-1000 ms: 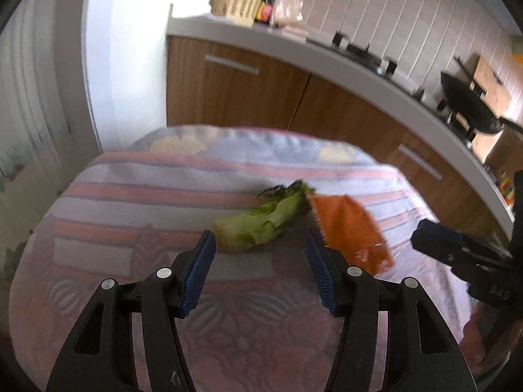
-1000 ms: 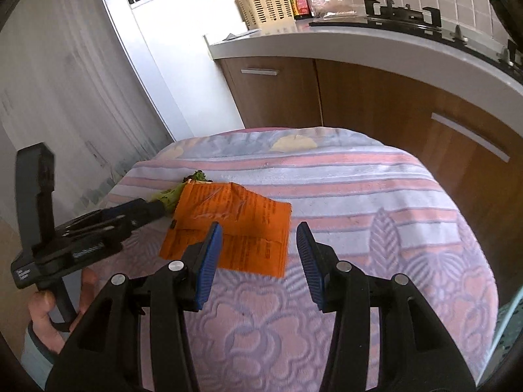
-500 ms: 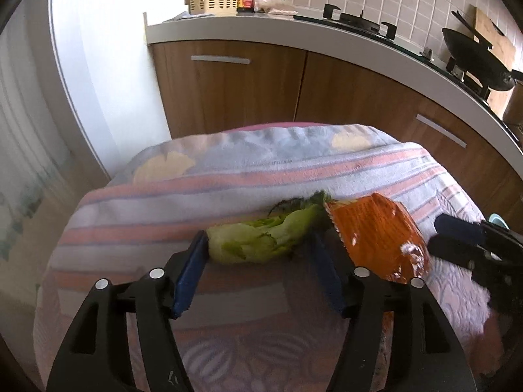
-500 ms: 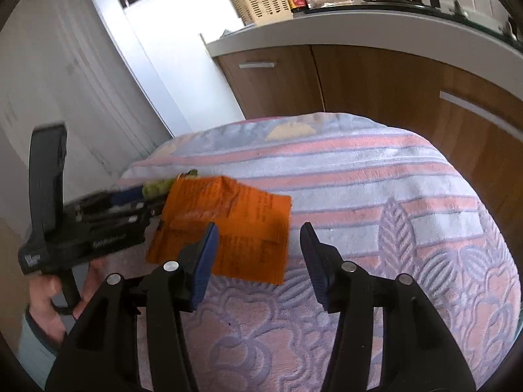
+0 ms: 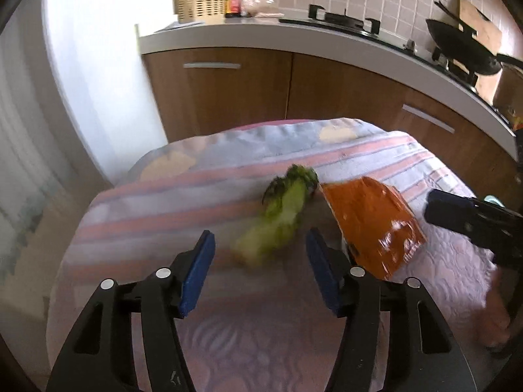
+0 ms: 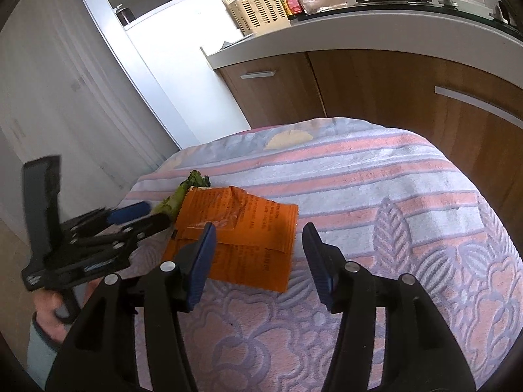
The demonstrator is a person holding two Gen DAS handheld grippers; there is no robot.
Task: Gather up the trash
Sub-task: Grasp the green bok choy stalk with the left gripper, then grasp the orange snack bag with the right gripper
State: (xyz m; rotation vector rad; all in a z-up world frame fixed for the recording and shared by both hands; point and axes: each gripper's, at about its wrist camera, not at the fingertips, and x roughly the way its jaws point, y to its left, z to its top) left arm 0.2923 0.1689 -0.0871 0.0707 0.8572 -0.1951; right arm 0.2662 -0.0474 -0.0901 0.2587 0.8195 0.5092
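Judging from how things lie, nothing is collected yet: both pieces of trash rest on the towel-covered counter [image 6: 376,176], and no bin or bag shows in either view.

The left claw [image 5: 260,268] stands wide open, its blue pads well apart and holding nothing. In the left view the lettuce [image 5: 278,220] lies at frame centre, just ahead of the gap between the pads and not yet between them. It is blurred, but its long axis runs from lower left to upper right of the frame: the pale, thick stalk end points down-left toward the claw, and the dark leafy tip points up-right toward the cabinets. The claw's opening roughly straddles that axis, so a close across the stalk end looks workable once the claw is further forward.

The right claw [image 6: 258,261] is also open and empty. In the right view the wrapper [image 6: 242,245], an orange printed packet, lies flat and creased at frame centre, with the claw's left pad in front of its near left part. Its long side runs from upper left to lower right of the frame. The lettuce [image 6: 183,192] peeks out beyond its upper left corner, touching or just beside it; which, I cannot tell.

What is left, then: grip each piece, lift it, and carry it to wherever trash goes, a place not in view.
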